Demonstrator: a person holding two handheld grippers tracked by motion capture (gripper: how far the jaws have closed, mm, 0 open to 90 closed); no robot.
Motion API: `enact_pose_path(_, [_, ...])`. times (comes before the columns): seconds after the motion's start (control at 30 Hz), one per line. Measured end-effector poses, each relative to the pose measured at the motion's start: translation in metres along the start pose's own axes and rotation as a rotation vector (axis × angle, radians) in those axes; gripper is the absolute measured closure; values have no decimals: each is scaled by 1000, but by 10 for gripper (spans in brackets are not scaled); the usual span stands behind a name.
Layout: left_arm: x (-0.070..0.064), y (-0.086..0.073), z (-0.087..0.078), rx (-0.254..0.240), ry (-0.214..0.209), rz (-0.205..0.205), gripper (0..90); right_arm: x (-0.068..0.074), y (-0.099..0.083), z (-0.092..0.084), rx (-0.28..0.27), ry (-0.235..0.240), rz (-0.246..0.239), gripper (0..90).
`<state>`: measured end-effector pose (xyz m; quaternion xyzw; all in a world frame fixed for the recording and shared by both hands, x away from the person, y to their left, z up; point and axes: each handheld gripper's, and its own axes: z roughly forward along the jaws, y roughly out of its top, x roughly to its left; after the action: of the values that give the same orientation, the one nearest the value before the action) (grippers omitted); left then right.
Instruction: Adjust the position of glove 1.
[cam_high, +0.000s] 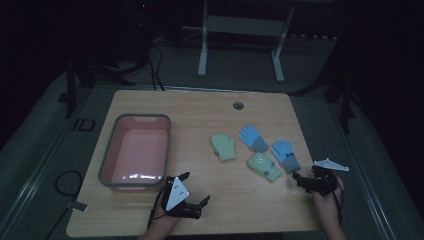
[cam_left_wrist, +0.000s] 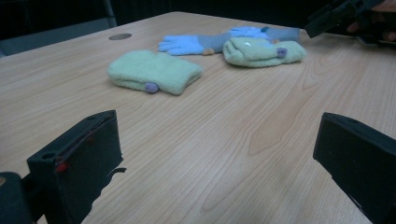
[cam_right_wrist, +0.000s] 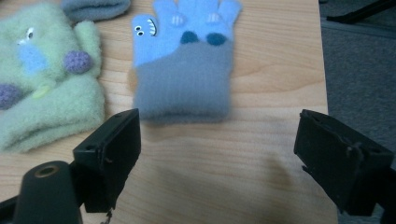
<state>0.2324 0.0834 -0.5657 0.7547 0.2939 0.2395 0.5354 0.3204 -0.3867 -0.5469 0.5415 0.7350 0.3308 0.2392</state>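
On the wooden desk (cam_high: 200, 107), a pink tub (cam_high: 135, 151) stands at the left, with nothing visible inside. Right of it lie four small gloves: a green mitten (cam_high: 223, 147), a second green mitten (cam_high: 265, 167), a blue glove (cam_high: 253, 138) and another blue glove (cam_high: 285, 154) nearest the right edge. The right gripper (cam_high: 299, 178) sits just short of that glove's grey cuff, jaws wide apart, holding nothing. The left gripper (cam_high: 194, 188) rests near the tub's front corner, jaws likewise spread and empty.
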Motion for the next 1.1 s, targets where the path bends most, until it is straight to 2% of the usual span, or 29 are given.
enact_pose_path(0.1, [0,0,0,-1,-4,-3,12,3,4,-1,5,-6,-13,144])
enact_pose_path(0.17, [1,0,0,-3,-4,-9,12,7,9,-3,-7,-6,6,122])
enact_pose_path(0.2, [1,0,0,-4,-6,-10,12,10,15,-6,-31,43,8,113])
enact_pose_path(0.27, [1,0,-1,-5,-8,-7,12,12,18,-7,-48,50,0,113])
enact_pose_path(0.4, [-3,0,-1,-1,-3,24,12,23,34,-13,-74,87,-52,113])
enact_pose_path(0.47, [-3,0,-1,1,-4,26,12,31,50,-15,-83,114,-77,114])
enact_pose_path(0.53, [-3,0,-1,1,-9,21,12,33,54,-14,-80,117,-85,114])
enact_pose_path(0.57, [-3,0,-1,1,-10,20,12,35,60,-13,-77,133,-96,121])
enact_pose_path(0.63, [-2,0,-1,3,-11,17,12,36,64,-12,-73,135,-102,126])
enact_pose_path(0.67, [-2,0,-1,5,-15,16,12,41,75,-8,-62,164,-118,128])
enact_pose_path(0.73, [-3,0,-1,1,-13,18,12,46,84,-5,-67,177,-116,131])
enact_pose_path(0.93, [-2,0,-1,1,-18,9,12,62,104,3,-70,217,-160,131])
enact_pose_path(1.1, [-3,0,-1,-1,-20,21,12,78,119,15,-71,244,-193,142])
